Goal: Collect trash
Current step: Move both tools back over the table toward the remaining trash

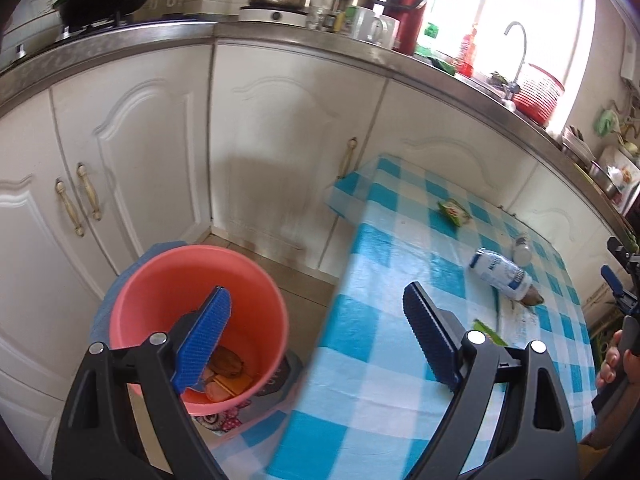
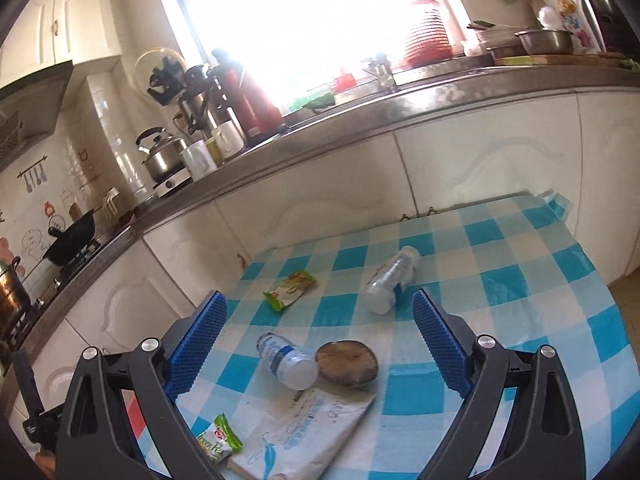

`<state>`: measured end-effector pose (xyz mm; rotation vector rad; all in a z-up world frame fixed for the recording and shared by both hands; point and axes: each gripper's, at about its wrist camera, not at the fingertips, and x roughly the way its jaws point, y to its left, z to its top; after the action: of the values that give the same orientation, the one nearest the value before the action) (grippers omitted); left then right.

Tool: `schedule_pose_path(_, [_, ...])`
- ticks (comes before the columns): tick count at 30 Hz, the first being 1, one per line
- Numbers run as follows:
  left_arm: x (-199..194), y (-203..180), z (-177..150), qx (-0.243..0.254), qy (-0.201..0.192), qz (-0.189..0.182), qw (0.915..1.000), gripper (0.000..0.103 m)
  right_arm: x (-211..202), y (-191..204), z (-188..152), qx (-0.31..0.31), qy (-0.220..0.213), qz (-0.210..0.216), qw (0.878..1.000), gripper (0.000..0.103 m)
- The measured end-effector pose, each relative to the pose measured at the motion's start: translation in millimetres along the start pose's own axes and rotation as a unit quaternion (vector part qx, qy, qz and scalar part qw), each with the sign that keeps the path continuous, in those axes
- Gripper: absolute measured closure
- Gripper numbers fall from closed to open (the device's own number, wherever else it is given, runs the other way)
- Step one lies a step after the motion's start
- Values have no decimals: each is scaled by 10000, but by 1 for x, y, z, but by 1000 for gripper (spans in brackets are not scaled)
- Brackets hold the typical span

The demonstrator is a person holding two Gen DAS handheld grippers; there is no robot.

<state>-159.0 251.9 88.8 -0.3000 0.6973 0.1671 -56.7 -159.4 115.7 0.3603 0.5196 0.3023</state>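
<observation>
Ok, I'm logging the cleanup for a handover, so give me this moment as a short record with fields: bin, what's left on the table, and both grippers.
bin: pink bucket on the floor beside the table, some scraps already inside
bottles on table: two, both lying down, near bottle and far bottle
wrappers: green packet mid-table, second green packet at near edge
other trash: brown shell-like piece, white pouch
left gripper: open, empty
right gripper: open, empty, over the table
</observation>
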Motion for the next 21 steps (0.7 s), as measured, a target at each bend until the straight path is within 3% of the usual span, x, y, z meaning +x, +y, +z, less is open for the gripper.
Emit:
schedule_pose_path(12, [30, -112, 25, 781, 289, -794, 9934, 14, 3, -100, 0, 994, 169, -368, 9942, 10])
schedule_pose_path(16, [60, -154, 42, 1102, 454, -1018, 9876, 13, 9, -115, -2, 1193, 262, -346, 9919, 10])
schedule_pose_path(21, [114, -204, 68, 1854, 715, -1365, 9705, 13, 13, -125, -4, 1331, 358, -277, 9901, 10])
